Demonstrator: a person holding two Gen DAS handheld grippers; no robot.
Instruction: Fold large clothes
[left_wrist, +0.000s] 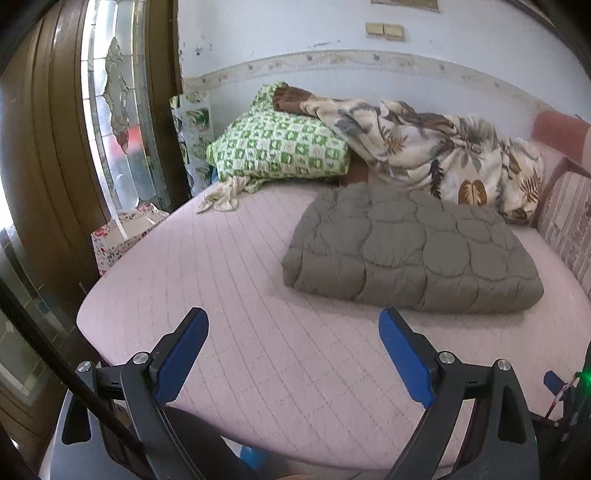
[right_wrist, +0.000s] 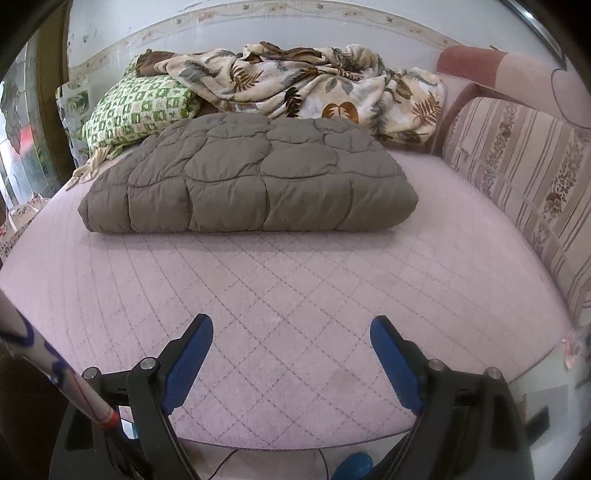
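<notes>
Folded grey quilt resting on bed, both grippers' fingers apart and empty: fold seemingly complete, next move likely withdrawal.

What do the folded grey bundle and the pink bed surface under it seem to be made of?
Folded grey bundle: apparently a padded, quilted synthetic shell with a matte finish, judging by the puffy stitched cells and soft rounded edges.
Pink bed surface: probably a quilted woven cover, matte, going by the stitched diamond lines across flat cloth. The exact fibre cannot be told.
</notes>
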